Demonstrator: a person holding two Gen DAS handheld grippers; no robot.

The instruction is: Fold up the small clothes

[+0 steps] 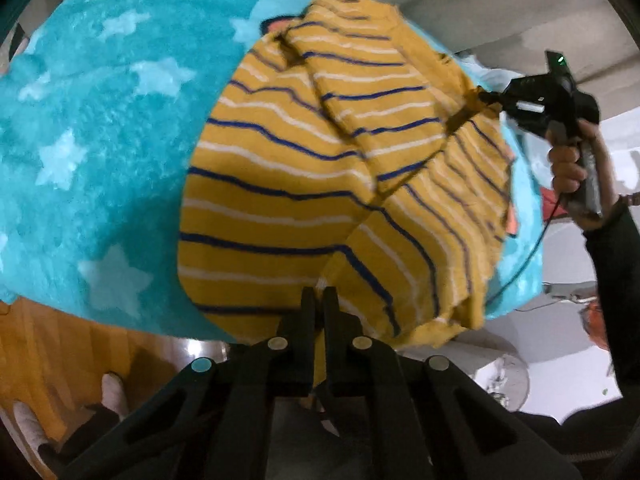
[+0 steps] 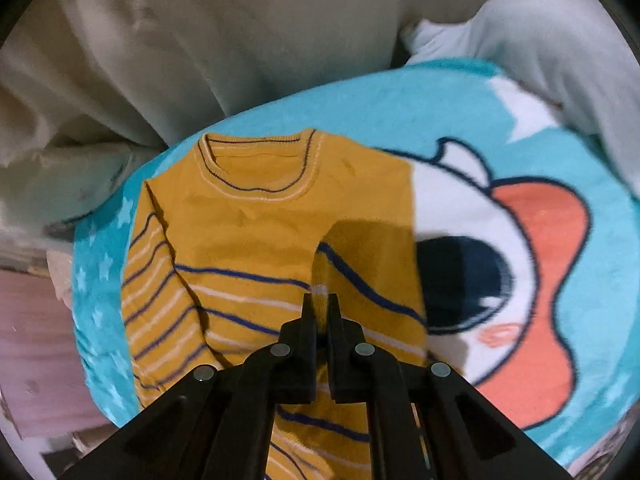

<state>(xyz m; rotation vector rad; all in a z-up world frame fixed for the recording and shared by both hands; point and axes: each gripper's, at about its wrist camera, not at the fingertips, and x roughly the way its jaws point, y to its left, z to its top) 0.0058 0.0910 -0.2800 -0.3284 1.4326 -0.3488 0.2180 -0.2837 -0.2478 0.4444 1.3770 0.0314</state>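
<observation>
A small yellow sweater [image 1: 288, 184] with blue and white stripes lies on a turquoise star blanket [image 1: 88, 128]. My left gripper [image 1: 319, 300] is shut on the sweater's near hem. In the right wrist view the sweater [image 2: 256, 220] lies collar away from me, its left sleeve folded down along the body. My right gripper [image 2: 320, 306] is shut on a lifted fold of the sweater's right side. The right gripper also shows in the left wrist view [image 1: 486, 98], pinching the sweater's edge, held by a hand [image 1: 572, 168].
The blanket [image 2: 540, 240] carries a cartoon face in white, orange and dark blue. Beige cloth [image 2: 160, 40] and a pale garment [image 2: 540, 40] lie beyond it. Wooden floor [image 1: 52, 344] and feet in white socks [image 1: 112, 392] show below the blanket's edge.
</observation>
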